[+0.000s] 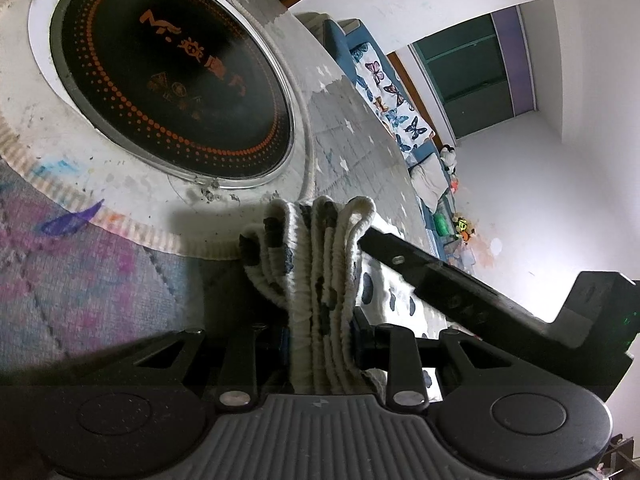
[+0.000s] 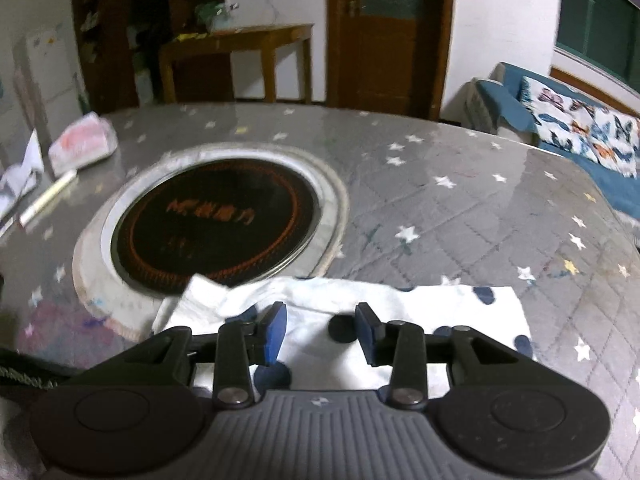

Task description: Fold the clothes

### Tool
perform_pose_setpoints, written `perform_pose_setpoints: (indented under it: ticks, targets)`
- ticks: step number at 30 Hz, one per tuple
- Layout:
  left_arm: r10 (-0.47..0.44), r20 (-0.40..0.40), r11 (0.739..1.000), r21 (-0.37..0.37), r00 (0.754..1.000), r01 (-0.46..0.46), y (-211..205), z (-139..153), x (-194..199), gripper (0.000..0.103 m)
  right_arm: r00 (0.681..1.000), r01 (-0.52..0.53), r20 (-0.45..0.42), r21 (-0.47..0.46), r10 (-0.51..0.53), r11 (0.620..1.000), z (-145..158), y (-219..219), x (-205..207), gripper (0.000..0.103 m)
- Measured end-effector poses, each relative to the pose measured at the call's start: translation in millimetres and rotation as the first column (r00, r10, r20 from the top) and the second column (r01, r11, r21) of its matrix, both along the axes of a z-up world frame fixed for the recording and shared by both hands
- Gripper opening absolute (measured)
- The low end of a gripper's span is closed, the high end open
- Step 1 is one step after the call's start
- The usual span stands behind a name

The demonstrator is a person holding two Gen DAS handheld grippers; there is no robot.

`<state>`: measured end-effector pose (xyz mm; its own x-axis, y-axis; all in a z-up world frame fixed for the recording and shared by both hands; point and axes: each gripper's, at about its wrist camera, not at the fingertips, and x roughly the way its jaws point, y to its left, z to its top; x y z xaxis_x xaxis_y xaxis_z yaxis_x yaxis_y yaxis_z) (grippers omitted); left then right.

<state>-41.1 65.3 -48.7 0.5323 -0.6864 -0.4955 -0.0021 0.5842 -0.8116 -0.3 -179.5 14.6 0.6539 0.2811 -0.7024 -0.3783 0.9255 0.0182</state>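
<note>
Slippage Risk at the Gathered Hem

Garment (image 2: 400,312): white knit with dark blue dots, lying on the near edge of the worktop (image 2: 460,200), just in front of the round black hotplate (image 2: 216,224) set into it. Its ribbed edge (image 1: 316,280) is bunched in several pleats and clenched in the left tongs (image 1: 320,340).

The right tongs (image 2: 320,330) stand released above the flat cloth, nothing between the pads.

Hazards, as judged:
- A thick bundle grips unevenly; inner pleats may slide out under a pull.
- With one end free, a lift could drag the flat part and undo the fold.
- Cloth pushed forward could creep onto the hotplate.
</note>
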Motion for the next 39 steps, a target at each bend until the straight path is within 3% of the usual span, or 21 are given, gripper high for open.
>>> perform_pose_setpoints:
  ticks: [6,18,24,31,39]
  targets:
    - [0.003,0.001,1.0,0.005,1.0,-0.003,-1.8,1.3,-0.4,0.031,0.999,0.014,-0.031,-0.001,-0.014,1.0,-14.2,-4.2,10.4,0.038]
    - [0.02,-0.001,1.0,0.021,1.0,-0.02,-5.2,2.0,-1.7,0.032,0.999,0.023,0.03,0.036,-0.024,0.999,-6.9,-27.6,3.2,0.039]
    - [0.028,0.003,0.999,0.044,1.0,-0.028,-8.9,4.3,-4.1,0.032,0.999,0.032,0.018,0.026,-0.032,0.999,-17.2,-41.1,19.4,0.039]
    - [0.039,0.008,0.995,0.087,0.999,-0.04,-15.6,9.9,-6.2,0.032,1.0,0.019,0.014,0.073,-0.02,0.997,-25.1,-50.5,25.9,0.045]
    - [0.046,0.015,0.988,0.149,0.999,-0.047,-23.9,16.8,-8.1,0.032,0.986,0.162,0.006,0.125,-0.164,0.979,-24.7,-112.1,11.1,0.046]
